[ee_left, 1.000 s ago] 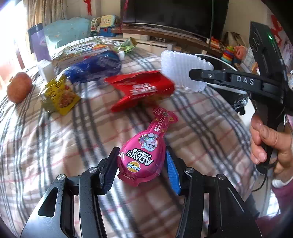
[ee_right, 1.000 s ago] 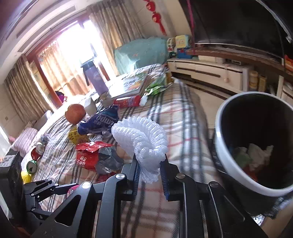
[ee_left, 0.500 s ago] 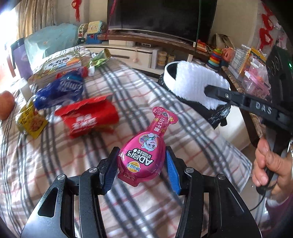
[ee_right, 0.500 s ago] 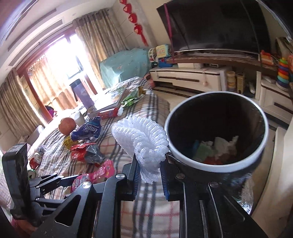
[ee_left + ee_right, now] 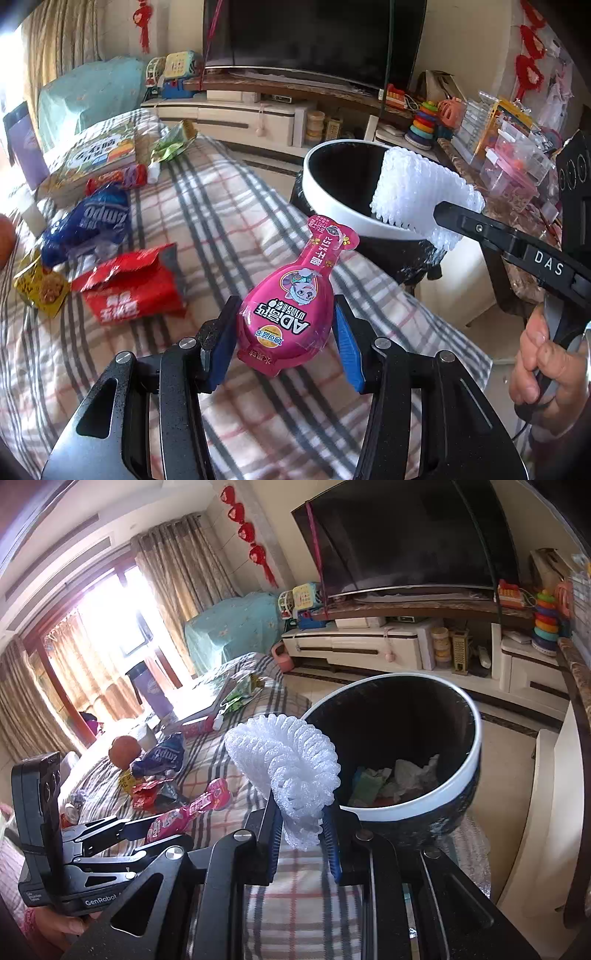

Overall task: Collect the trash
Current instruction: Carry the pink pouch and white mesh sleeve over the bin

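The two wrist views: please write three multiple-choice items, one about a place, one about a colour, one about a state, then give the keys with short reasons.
1. Where is the white foam net?
A. lying on the checked cloth
B. clamped in the right tool, beside the bin's rim
C. at the bottom of the bin

2. What colour is the packet in the left tool?
A. pink
B. green
C. yellow

3. What is the state of the bin?
A. closed with a lid
B. open and empty
C. open, with some trash inside

Keys: 1 B, the right tool pinches the net next to the white rim. 2 A, the wrapper between the blue pads is pink. 3 C, crumpled paper lies at the bottom.
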